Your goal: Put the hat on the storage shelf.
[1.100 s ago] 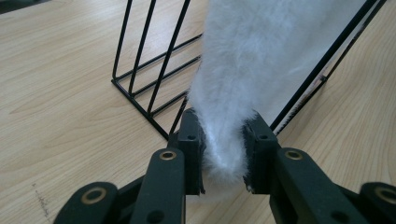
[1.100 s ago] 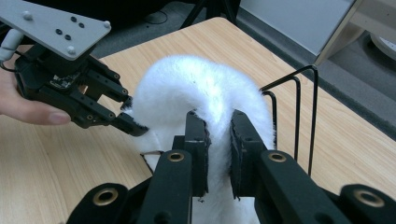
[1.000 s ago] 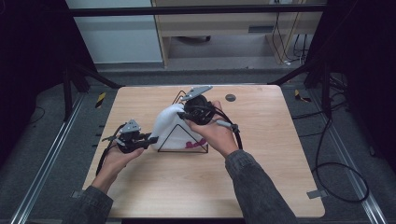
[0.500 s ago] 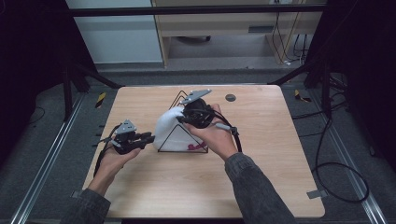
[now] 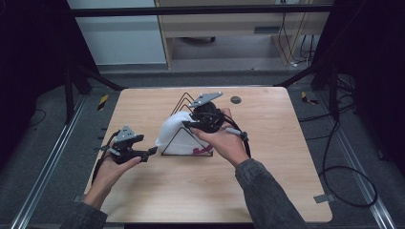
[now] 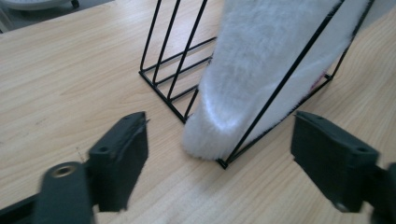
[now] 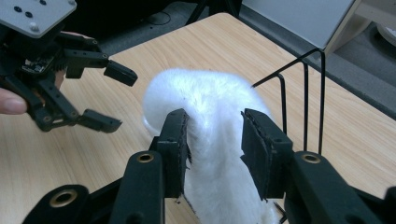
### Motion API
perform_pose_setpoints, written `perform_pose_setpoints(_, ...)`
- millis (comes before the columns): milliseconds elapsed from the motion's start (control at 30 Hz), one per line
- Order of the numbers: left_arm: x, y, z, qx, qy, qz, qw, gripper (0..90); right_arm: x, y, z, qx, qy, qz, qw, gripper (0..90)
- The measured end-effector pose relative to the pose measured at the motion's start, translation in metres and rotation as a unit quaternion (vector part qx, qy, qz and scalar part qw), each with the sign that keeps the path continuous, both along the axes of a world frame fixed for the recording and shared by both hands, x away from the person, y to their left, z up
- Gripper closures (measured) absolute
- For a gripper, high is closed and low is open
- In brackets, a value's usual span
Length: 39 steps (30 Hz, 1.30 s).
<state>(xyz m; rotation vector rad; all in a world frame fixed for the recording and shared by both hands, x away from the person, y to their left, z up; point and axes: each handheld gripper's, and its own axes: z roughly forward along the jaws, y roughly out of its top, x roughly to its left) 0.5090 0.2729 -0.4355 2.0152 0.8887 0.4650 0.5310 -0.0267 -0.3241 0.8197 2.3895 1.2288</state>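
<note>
Right gripper (image 7: 212,149), jaws just opening around the slipper (image 7: 210,107), may let it slump from the rack (image 7: 303,88); left gripper (image 6: 219,154), just opened wide, holds nothing.

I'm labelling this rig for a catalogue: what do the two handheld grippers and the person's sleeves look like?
Both the left gripper and the right gripper are black, with two flat rectangular pads, brass-ringed pivot holes, a grey three-cornered plate on top and a trailing black cable. The sleeves are dark grey fabric.
</note>
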Motion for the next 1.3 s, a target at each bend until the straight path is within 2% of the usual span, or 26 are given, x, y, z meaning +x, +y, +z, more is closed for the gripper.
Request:
perform_pose_setpoints(100,-0.003,0.001,0.000,-0.005,0.004,0.004,1.0000,9.4,-0.002,-0.002,0.003,0.000,-0.002,-0.002,1.0000,57.8)
perform_pose_setpoints(200,-0.006,0.004,-0.002,-0.008,0.007,0.006,0.9999,6.0,-0.003,-0.003,0.004,0.008,-0.001,-0.004,1.0000,53.2)
perform_pose_setpoints(300,-0.009,0.006,-0.007,0.021,0.004,0.014,0.9997,6.0,-0.006,-0.004,0.003,0.007,-0.002,-0.006,1.0000,45.2)
perform_pose_setpoints(367,-0.012,0.009,-0.012,0.019,0.011,0.016,0.9996,6.0,-0.008,-0.005,0.004,0.019,0.001,-0.004,0.9998,38.9)
perform_pose_setpoints(467,-0.014,0.013,-0.021,0.014,0.025,0.015,0.9995,5.8,-0.014,-0.008,0.005,0.019,-0.009,-0.005,0.9998,31.6)
perform_pose_setpoints(600,-0.013,0.016,-0.032,0.033,0.031,0.026,0.9986,5.8,-0.021,-0.013,0.005,0.017,-0.017,-0.014,0.9996,21.9)
perform_pose_setpoints(700,-0.009,0.015,-0.039,0.062,0.033,0.038,0.9968,5.7,-0.023,-0.018,0.006,0.019,-0.025,-0.021,0.9993,15.0)
perform_pose_setpoints(767,-0.008,0.015,-0.043,0.054,0.035,0.045,0.9969,5.7,-0.024,-0.024,0.008,0.022,-0.031,-0.031,0.9988,11.2)
perform_pose_setpoints(833,-0.008,0.014,-0.046,0.051,0.038,0.046,0.9969,5.7,-0.026,-0.031,0.010,0.023,-0.037,-0.036,0.9984,9.7)
perform_pose_setpoints(933,-0.007,0.013,-0.049,0.058,0.040,0.045,0.9965,5.7,-0.030,-0.040,0.011,0.026,-0.045,-0.042,0.9978,9.0)
perform_pose_setpoints(1000,-0.007,0.013,-0.054,0.066,0.042,0.046,0.9959,5.7,-0.034,-0.054,0.013,0.029,-0.050,-0.048,0.9972,8.4)
perform_pose_setpoints(1167,-0.007,0.011,-0.061,0.068,0.049,0.046,0.9954,5.1,-0.040,-0.077,0.008,0.029,-0.044,-0.071,0.9961,10.9)
perform_pose_setpoints(1233,-0.007,0.010,-0.063,0.066,0.054,0.043,0.9954,5.1,-0.043,-0.087,0.004,0.028,-0.037,-0.072,0.9963,14.4)
perform_pose_setpoints(1300,-0.006,0.008,-0.065,0.067,0.058,0.041,0.9952,4.6,-0.044,-0.096,0.001,0.027,-0.031,-0.073,0.9965,13.9)
